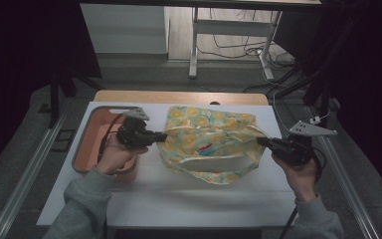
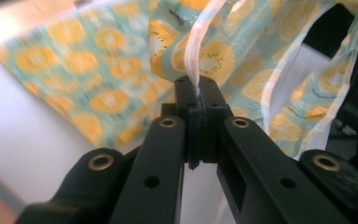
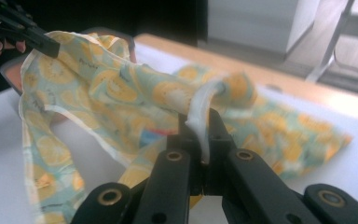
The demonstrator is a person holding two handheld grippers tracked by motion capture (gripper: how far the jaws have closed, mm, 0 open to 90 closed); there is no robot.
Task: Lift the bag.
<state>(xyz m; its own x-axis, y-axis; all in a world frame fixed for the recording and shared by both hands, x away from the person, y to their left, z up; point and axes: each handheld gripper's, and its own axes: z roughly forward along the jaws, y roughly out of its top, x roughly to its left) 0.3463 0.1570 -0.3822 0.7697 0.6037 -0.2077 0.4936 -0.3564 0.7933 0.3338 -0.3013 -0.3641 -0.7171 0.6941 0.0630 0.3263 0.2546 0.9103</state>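
High view: a printed cloth (image 1: 206,142) with yellow fruit on a pale green ground is seen in the middle of the frame, on the white table (image 1: 179,199), and it is held at both sides. The left gripper (image 1: 160,136), at the centre left, is clenched on the cloth's left edge; in the left gripper view the pale hem (image 2: 193,60) is pinched between the closed jaws. The right gripper (image 3: 200,140) is clenched on the opposite hem, which is seen folded over the jaw tips at the centre of the right gripper view. An orange bin (image 1: 94,142) is placed at the left of the high view, just behind the left hand. The step is judged to be a spreading or lifting of the cloth. To do it well, both grips should be kept firm on the hem, the pull should be equal and slow, and the cloth should be raised clear of the table before it is moved, so that the thin hem is not slipped out.
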